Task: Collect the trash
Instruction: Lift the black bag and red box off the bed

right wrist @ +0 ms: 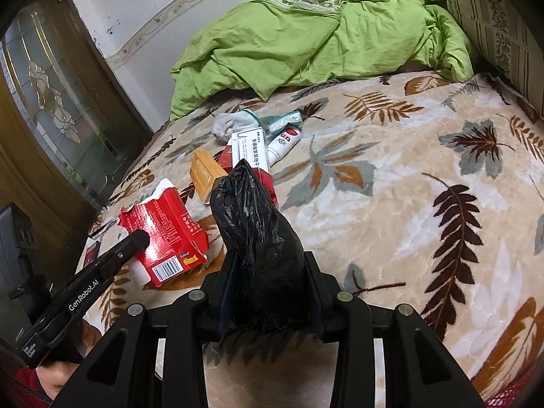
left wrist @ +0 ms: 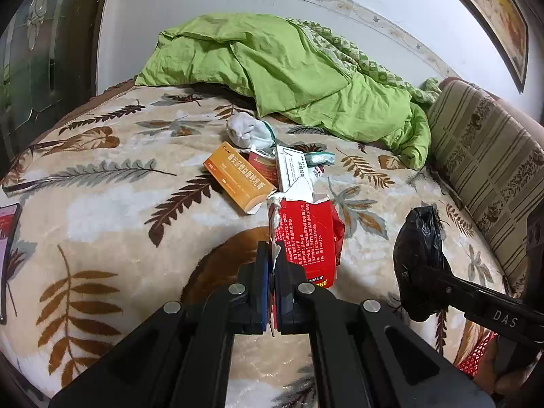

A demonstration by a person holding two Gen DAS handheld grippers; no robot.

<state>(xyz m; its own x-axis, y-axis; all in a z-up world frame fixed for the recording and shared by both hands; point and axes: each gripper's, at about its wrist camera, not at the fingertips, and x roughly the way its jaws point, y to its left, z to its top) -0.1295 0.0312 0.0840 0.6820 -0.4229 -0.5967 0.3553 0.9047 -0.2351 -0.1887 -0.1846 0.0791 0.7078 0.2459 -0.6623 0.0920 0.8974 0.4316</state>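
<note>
The left gripper [left wrist: 272, 265] is clamped on a torn red carton [left wrist: 306, 234] above the bed [left wrist: 112, 210] (other trash lies beyond), while the right gripper [right wrist: 268, 289] pinches a black bag [right wrist: 255, 224].

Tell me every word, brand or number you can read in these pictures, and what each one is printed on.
"DAS": on the right gripper, along its arm.
"GenRobot.AI": on the left gripper, along its arm.
"JIYAN", cut off, and "431705": on the torn red box; its Chinese print and barcode digits are too small.
Orange box: Chinese print, too blurred to quote.
White box: Chinese print, too blurred.
Black bag: no text.
</note>
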